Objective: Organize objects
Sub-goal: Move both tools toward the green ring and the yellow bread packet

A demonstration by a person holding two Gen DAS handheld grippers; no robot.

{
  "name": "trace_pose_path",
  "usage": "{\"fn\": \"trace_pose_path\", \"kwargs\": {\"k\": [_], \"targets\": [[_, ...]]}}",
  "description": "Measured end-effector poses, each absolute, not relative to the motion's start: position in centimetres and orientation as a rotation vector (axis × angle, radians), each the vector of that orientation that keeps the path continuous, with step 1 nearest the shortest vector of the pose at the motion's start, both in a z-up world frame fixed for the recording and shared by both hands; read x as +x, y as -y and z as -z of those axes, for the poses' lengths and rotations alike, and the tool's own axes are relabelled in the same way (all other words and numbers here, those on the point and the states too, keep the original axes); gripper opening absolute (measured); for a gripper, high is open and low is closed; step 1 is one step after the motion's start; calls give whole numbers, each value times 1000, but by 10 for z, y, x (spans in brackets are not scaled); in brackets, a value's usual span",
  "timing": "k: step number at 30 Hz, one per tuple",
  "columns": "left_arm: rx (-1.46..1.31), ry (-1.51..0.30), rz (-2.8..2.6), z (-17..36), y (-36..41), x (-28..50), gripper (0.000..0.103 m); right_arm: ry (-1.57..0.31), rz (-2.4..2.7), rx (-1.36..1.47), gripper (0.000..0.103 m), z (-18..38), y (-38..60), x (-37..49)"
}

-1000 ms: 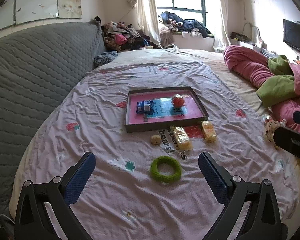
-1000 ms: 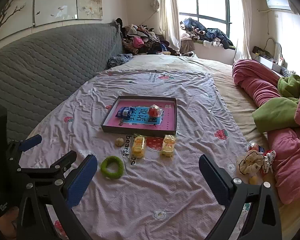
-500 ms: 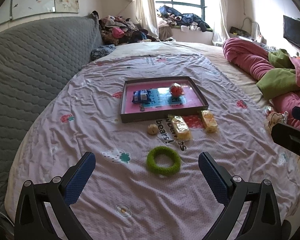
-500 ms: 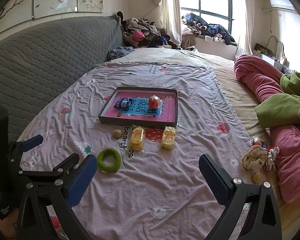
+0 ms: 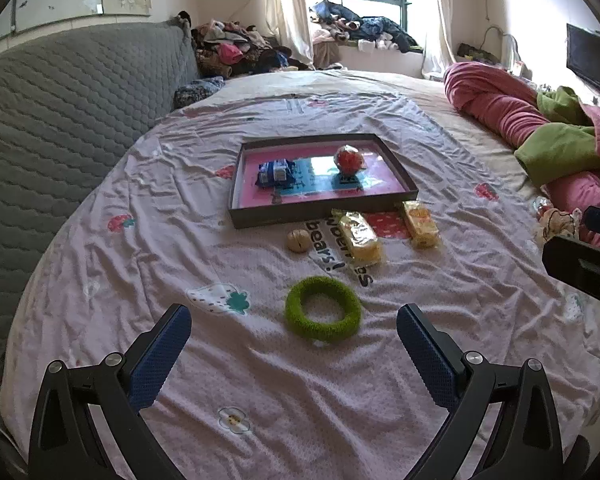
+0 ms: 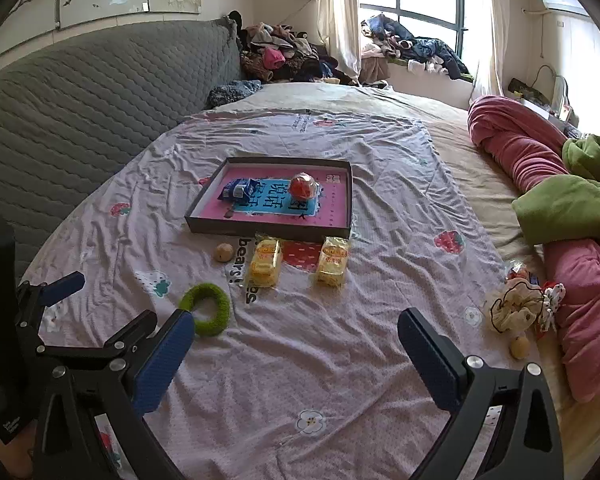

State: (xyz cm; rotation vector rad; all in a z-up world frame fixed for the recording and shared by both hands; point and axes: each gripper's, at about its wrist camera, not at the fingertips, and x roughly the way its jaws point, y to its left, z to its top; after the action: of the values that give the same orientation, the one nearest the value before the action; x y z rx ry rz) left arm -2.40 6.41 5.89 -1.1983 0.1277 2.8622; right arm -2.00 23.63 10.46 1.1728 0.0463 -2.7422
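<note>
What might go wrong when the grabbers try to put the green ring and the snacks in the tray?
1. The green ring looks soft and lies flat on the wrinkled bedsheet, so the open left gripper may pinch cloth along with it.
2. The two yellow snack packets lie close to the tray wall; a gripper reaching for them could shove the tray.
3. The small round nut might roll when nudged.
</note>
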Motion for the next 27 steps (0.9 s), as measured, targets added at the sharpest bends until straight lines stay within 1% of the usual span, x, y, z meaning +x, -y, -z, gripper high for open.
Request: {"fn": "trace_pose_path", "kwargs": {"k": [27], "targets": [[-1287,-122,-2808,-14,-69,-48,102,-60,2706,1277,102,-63,-242,-49]]}}
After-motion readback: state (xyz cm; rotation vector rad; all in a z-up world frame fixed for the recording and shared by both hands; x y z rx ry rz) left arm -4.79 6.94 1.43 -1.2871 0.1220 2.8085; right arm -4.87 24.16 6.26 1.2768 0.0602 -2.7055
